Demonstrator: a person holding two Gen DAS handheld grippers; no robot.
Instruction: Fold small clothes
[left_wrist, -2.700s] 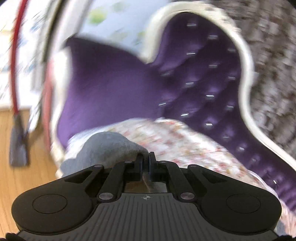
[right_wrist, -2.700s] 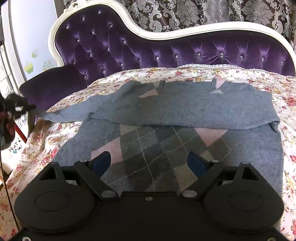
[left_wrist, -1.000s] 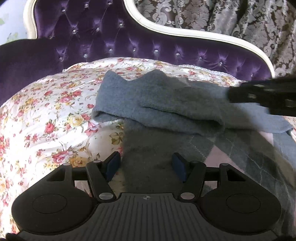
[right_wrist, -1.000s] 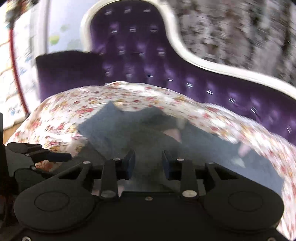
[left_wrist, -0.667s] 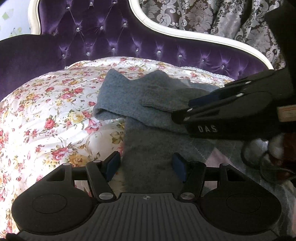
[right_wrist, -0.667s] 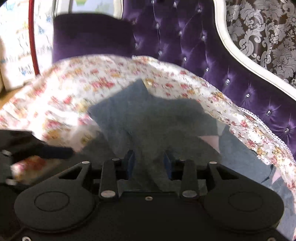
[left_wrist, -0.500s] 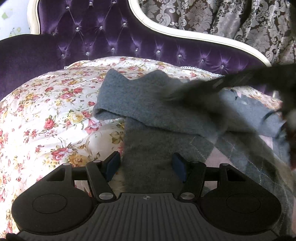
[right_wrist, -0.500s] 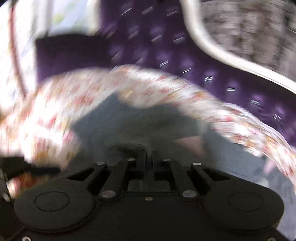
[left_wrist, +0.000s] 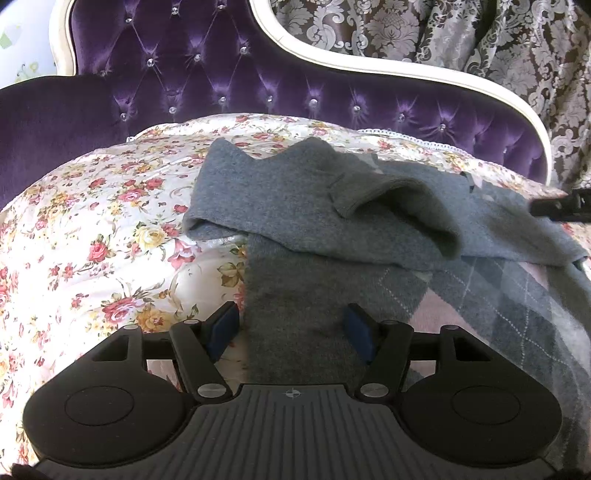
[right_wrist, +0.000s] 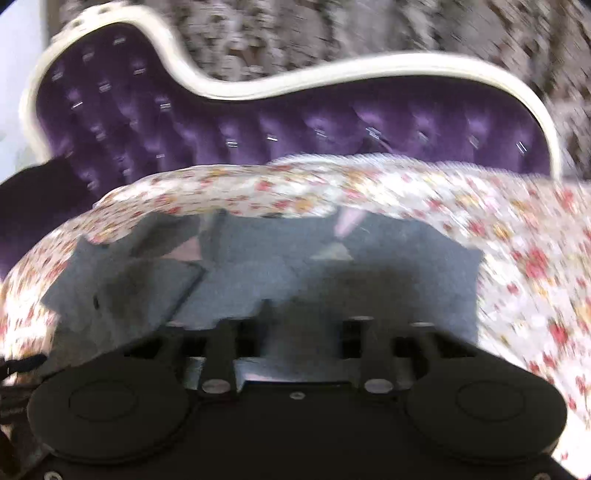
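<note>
We note the left gripper (left_wrist: 291, 326) with its blue pads (left_wrist: 221, 326) standing apart, straddling the near left edge of the grey argyle sweater (left_wrist: 369, 229); the pads do not press the knit, so nothing is held. The right gripper (right_wrist: 295, 332) is smeared by motion; its jaws are opening, with sweater fabric lying below and between them but not pinched as far as we can tell.

The sweater lies spread on the floral bedspread (left_wrist: 92, 229), in front of the purple tufted headboard (left_wrist: 221, 74). A sleeve (left_wrist: 391, 203) is folded across the body, its cuff curled up and resting loosely in a hump.

Risks, as we judge them:
- The hump in the folded sleeve may spring back or slide off, since nothing pins it.
- If the left gripper closes where it sits, it may catch the bedspread along with the sweater edge, because one pad is over the floral cloth.
- The glossy bedspread looks slippery; a pull on one edge could drag the whole garment and skew the fold.
- The right gripper's speed could snag the knit.
</note>
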